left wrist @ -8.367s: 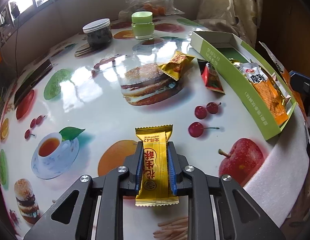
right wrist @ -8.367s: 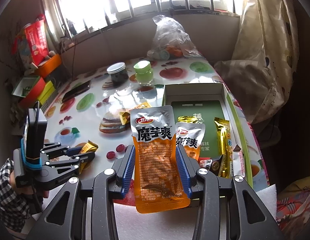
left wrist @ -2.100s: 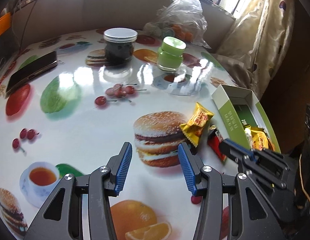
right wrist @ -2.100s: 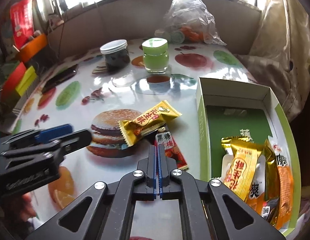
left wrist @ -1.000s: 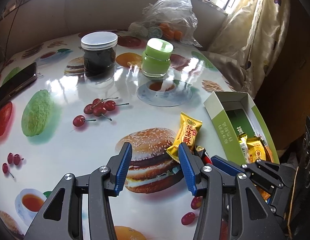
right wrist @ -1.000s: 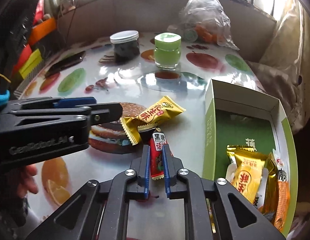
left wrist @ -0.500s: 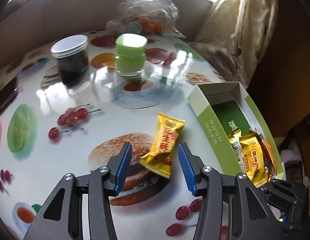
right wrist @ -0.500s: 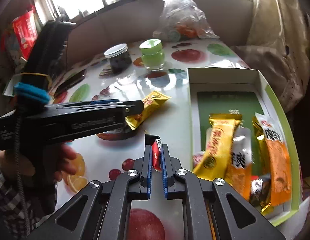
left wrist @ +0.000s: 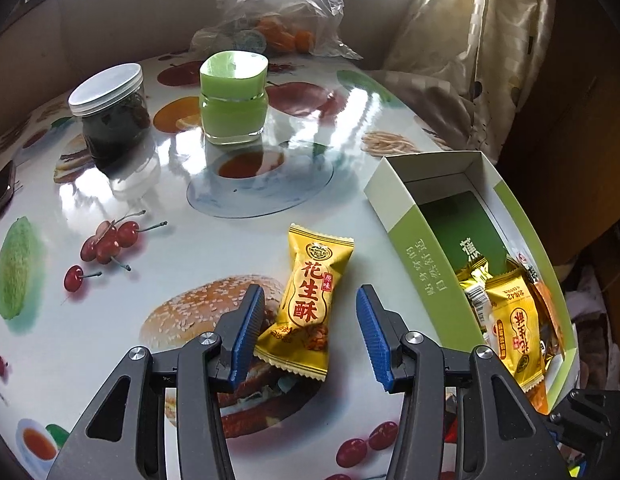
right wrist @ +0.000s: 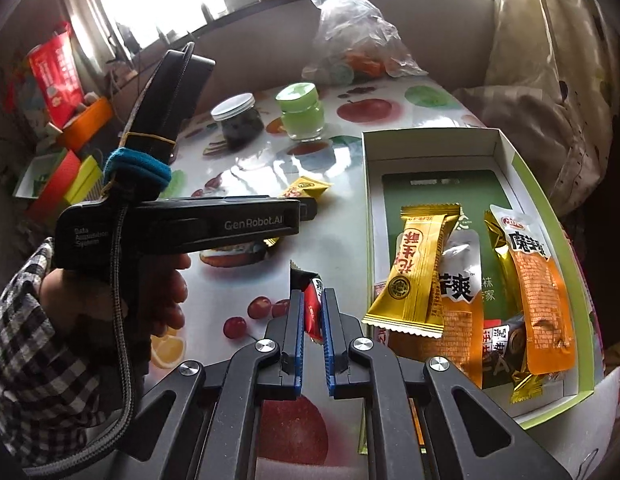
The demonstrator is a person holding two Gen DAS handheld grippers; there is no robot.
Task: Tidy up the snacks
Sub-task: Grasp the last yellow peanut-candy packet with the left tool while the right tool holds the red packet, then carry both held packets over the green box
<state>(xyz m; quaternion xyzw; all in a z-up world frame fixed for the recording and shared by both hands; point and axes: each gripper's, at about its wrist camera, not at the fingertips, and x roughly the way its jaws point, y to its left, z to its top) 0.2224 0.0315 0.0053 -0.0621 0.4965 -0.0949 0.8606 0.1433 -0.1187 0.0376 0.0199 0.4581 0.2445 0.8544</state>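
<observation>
Yellow snack (left wrist: 307, 300) lies between the wide-open left fingers (left wrist: 245, 334), so squeeze its middle gently, while the right fingers (right wrist: 295, 332) pinch a red snack (right wrist: 312, 308) for the box (right wrist: 546, 216).

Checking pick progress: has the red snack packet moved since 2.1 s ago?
Yes. The red snack packet left the table beside the yellow packet; right gripper holds it raised near the box.
</observation>
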